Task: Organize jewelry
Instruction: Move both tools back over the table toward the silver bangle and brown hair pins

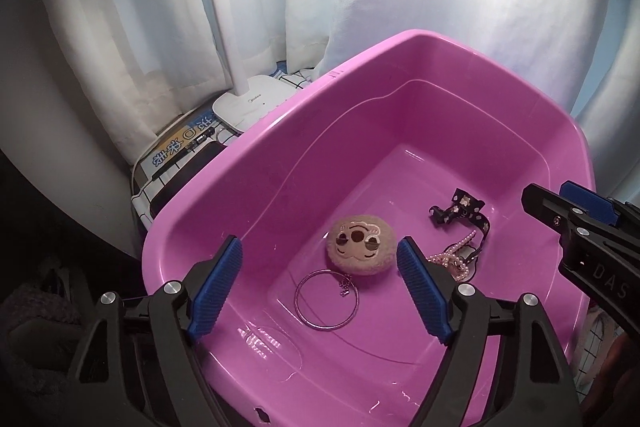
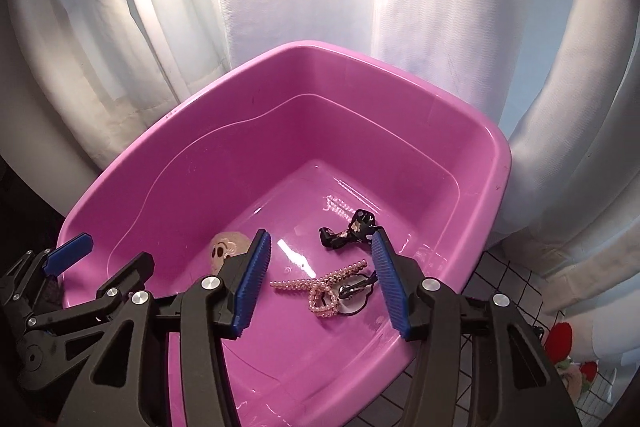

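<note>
Both tools released, nothing gripped: left tool (image 1: 320, 291) over plush charm (image 1: 362, 247), right tool (image 2: 320, 281) over pearl strand (image 2: 320, 289) in pink basin (image 2: 180, 155).

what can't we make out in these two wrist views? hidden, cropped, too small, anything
- Plush face: right wrist view, mostly hidden behind the right gripper's finger.
- Pearl string: left wrist view, partly covered by the left gripper's finger.
- Black clip: pattern too small to read.
- Tub: near rim cut off by gripper bodies, both views.
- Ring's small chain: too fine to identify.

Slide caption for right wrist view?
Open right gripper above pink tub holding pearl strand and black clip.
</note>
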The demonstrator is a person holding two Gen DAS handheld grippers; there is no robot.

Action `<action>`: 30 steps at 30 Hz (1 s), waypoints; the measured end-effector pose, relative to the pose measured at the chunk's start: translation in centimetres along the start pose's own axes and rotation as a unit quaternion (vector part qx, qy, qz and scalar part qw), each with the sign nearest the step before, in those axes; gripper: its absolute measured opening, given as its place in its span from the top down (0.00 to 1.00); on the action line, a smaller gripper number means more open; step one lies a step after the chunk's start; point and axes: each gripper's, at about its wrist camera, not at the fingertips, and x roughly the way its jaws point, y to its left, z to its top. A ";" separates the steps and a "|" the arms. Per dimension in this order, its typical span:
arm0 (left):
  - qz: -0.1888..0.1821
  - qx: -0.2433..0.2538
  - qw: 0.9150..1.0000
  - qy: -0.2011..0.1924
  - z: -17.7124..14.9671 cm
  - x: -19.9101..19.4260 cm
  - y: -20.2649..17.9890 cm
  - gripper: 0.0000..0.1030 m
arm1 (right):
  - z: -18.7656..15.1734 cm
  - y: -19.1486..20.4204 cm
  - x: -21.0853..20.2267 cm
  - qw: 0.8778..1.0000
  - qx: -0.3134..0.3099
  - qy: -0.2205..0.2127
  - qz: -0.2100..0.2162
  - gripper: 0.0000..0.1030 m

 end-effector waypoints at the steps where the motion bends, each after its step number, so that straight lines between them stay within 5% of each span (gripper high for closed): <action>1: 0.000 -0.001 1.000 -0.002 -0.1 -0.2 -0.1 0.24 | -0.1 -0.1 -0.2 1.000 0.003 -0.002 0.001 0.51; 16: -0.054 0.005 0.998 -0.041 -2.6 -5.8 -2.2 0.21 | -5.3 -4.0 -8.3 0.996 0.069 -0.059 0.005 0.51; 22: -0.092 0.024 0.994 -0.052 -3.9 -8.4 -4.8 0.20 | -9.6 -8.1 -12.0 0.991 0.114 -0.072 -0.008 0.51; 30: -0.160 0.068 0.983 -0.064 -5.6 -11.0 -10.3 0.07 | -18.7 -16.9 -17.8 0.973 0.203 -0.080 -0.076 0.49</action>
